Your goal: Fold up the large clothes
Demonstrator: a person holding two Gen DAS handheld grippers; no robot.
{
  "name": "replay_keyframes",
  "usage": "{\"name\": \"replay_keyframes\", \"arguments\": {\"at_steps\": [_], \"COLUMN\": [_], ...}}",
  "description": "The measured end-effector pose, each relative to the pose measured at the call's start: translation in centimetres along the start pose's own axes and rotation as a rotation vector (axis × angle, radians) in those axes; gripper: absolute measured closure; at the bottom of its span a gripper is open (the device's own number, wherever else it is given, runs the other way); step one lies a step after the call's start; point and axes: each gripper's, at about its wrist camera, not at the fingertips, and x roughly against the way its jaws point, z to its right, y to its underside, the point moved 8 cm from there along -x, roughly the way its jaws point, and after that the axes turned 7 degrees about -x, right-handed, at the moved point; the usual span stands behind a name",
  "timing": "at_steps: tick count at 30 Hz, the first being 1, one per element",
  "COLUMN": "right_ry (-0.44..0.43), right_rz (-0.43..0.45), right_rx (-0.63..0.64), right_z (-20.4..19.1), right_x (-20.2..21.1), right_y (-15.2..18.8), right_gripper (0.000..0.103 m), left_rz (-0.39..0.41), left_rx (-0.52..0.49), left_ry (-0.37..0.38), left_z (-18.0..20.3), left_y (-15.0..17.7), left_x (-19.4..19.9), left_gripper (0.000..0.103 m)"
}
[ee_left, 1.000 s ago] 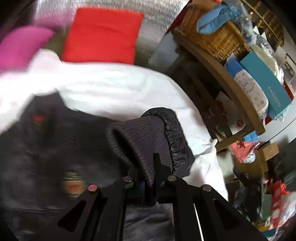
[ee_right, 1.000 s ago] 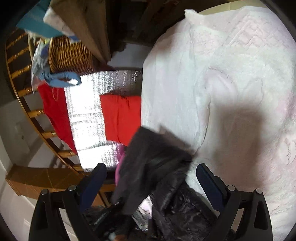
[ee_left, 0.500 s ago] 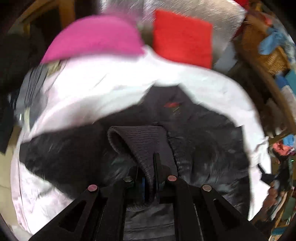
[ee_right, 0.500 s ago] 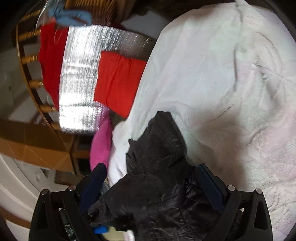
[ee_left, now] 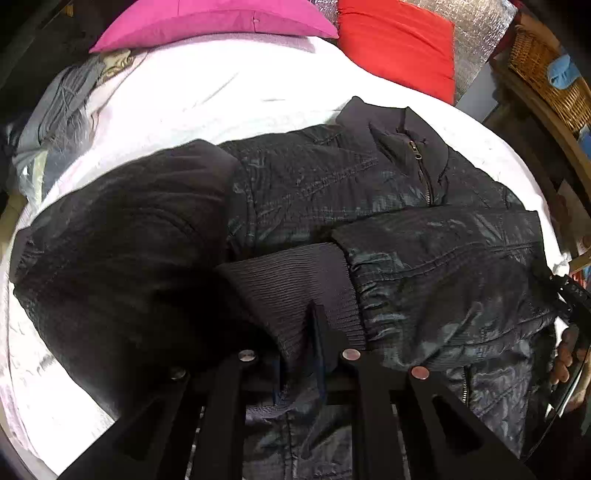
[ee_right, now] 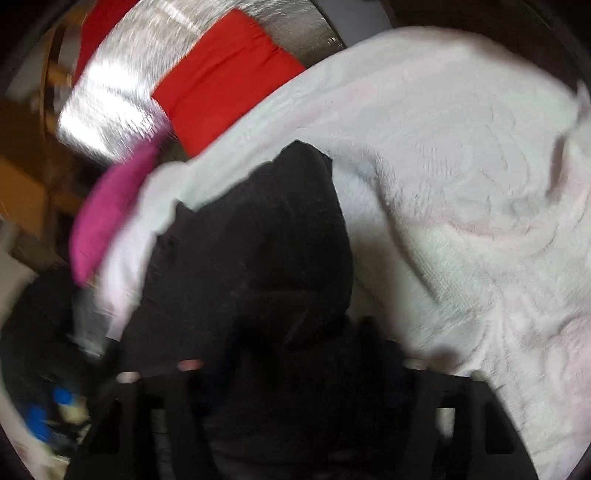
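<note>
Black jacket [ee_left: 332, 192] — puffy, slick, floppy; left gripper [ee_left: 299, 354] jaws pinch its ribbed cuff [ee_left: 291, 284], loosening; right gripper [ee_right: 295, 369] jaws closing — on dark fabric.

A bed with a white fuzzy blanket [ee_left: 229, 85] on top holds everything here. A big black jacket [ee_left: 332, 184] lies spread out across the blanket, zipper side up, with one sleeve folded over its front. At the far end of the bed sit a pink pillow [ee_left: 214, 18] and a red pillow [ee_left: 399, 44], side by side, both touching the blanket's edge. Some gray clothes [ee_left: 55, 122] lie bunched up at the left edge of the bed.
</note>
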Motion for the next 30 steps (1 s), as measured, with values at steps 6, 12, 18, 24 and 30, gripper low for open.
{"name": "replay_keyframes", "arguments": {"at_steps": [6,12,18,24,30], "right_ry": [-0.013,0.007,-0.194,-0.196,-0.084], "right_rz": [0.187,0.072,0.112,0.217,0.104], "right_rx": [-0.012,-0.133,-0.309,-0.099,0.232], "right_z": [-0.4,2.9,4.1,-0.2,-6.5], "right_x": [4.2,0.5,4.7,8.7,6.1], "right_y": [-2.1,-1.5,-3.0,-2.1,4.3], "right_gripper": [0.087,0.081,0.011,0.019,0.046], "left_rz": [0.143,-0.036,0.051,0.263,0.355], "left_rx": [-0.054,-0.05,-0.03,0.034,0.032], "left_ry": [-0.045,-0.197,-0.167,-0.16,-0.107], "left_z": [1.1,-0.9,-1.2,-1.3,2.7], "left_y": [-3.2,-1.9,-0.2,1.6,1.7], "left_x": [3.4,-1.7,1.7,7.8,5.8], "left_gripper": [0.092,0.081,0.072,0.039,0.039]}}
